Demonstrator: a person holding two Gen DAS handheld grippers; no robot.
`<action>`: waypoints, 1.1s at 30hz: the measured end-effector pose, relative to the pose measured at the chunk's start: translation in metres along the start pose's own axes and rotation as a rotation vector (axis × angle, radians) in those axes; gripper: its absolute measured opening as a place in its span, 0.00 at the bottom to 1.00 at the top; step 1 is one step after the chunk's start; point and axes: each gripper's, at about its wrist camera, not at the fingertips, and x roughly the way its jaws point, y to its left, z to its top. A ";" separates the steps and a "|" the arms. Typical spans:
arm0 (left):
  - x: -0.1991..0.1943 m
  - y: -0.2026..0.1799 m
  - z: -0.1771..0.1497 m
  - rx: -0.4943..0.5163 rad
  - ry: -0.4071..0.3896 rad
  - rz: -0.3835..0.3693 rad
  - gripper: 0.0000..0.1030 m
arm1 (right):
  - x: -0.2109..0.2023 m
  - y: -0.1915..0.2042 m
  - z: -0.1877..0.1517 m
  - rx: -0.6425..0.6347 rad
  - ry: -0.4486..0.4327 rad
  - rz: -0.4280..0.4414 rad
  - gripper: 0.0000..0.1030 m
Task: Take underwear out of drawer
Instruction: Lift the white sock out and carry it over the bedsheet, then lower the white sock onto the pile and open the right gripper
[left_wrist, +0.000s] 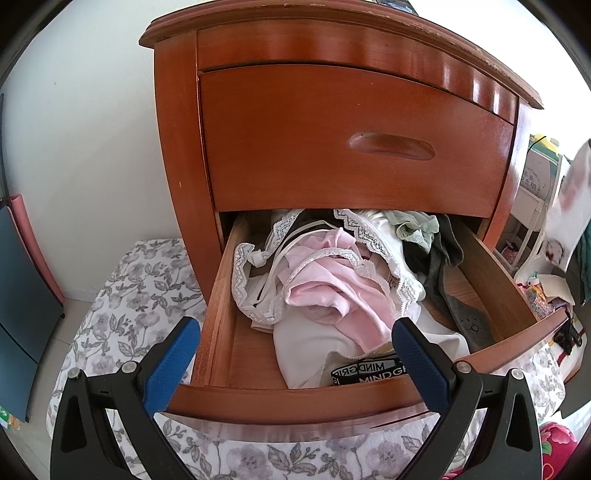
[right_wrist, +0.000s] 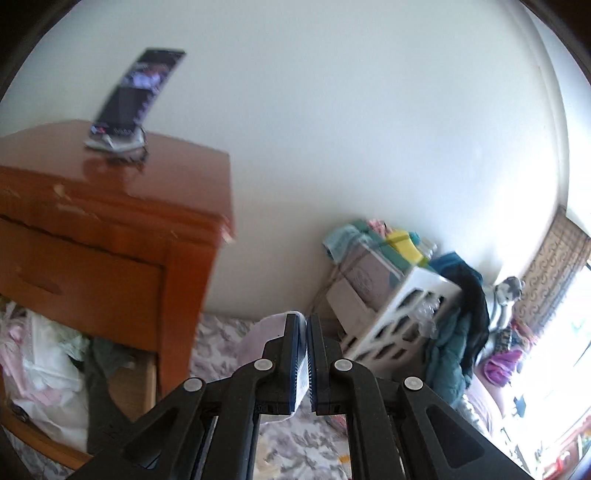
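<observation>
The right gripper pinches what seems pale pink underwear, limp and light; the left gripper hangs spread above the drawer front edge.

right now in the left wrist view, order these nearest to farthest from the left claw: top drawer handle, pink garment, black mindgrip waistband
1. black waistband, front of the open drawer, just beyond the left claw
2. pink garment, mid-drawer, centre
3. top drawer handle, above on the closed drawer

Two matte black grippers, blue ribbed pads on the fingers, round silver pivot screws on the arms
</observation>
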 end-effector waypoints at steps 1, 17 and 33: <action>0.000 0.000 0.000 0.000 0.001 0.000 1.00 | 0.009 -0.001 -0.006 -0.004 0.032 0.004 0.04; 0.002 -0.002 -0.001 0.012 0.006 0.007 1.00 | 0.125 0.028 -0.132 -0.011 0.479 0.117 0.04; 0.002 -0.003 -0.002 0.016 0.009 0.002 1.00 | 0.163 0.019 -0.168 0.020 0.619 0.130 0.06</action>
